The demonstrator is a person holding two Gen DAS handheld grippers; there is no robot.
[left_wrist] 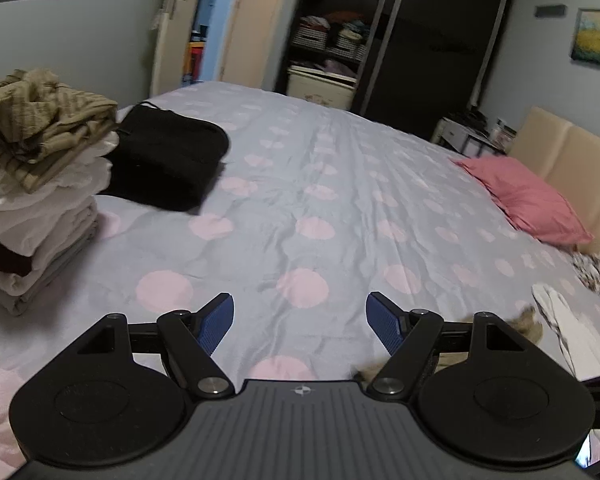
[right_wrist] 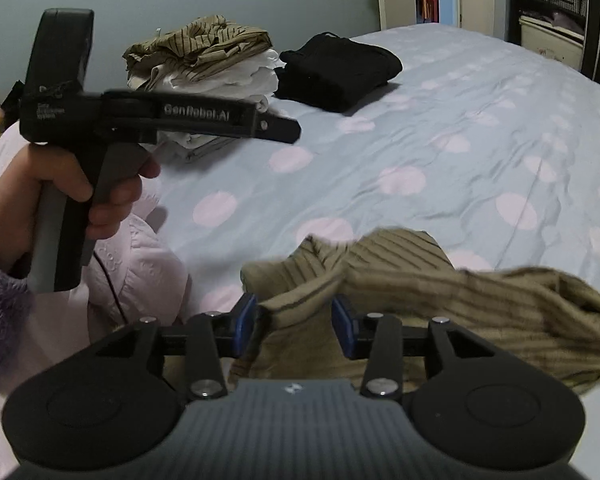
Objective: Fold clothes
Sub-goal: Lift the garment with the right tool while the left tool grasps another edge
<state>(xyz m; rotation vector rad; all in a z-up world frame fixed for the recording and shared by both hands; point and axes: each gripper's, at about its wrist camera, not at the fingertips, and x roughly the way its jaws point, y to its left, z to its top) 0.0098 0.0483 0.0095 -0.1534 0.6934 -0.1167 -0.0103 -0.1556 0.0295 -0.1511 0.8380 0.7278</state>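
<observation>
Left wrist view: the left gripper (left_wrist: 300,322) is seen at the bottom of the frame with its jaws spread wide and nothing held between them.
Bed: the sheet (left_wrist: 320,184), grey with pink dots, fills the middle of the frame.
Stack: folded clothes (left_wrist: 36,184) are piled at the left edge, with a striped olive garment on top.
Black garment: a folded black piece (left_wrist: 168,160) is laid just beside the stack, toward the centre.
Pillow: a pink pillow (left_wrist: 528,196) is seen at the right, against the headboard.
Right wrist view: the right gripper (right_wrist: 294,324) is seen at the bottom centre, its jaws partly closed around a fold of the olive ribbed sweater (right_wrist: 480,304).
Sweater: it is bunched at the lower right of the frame, over the bed.
Hand: the left hand (right_wrist: 40,200) is wrapped around the other gripper's handle at the left of the frame.
</observation>
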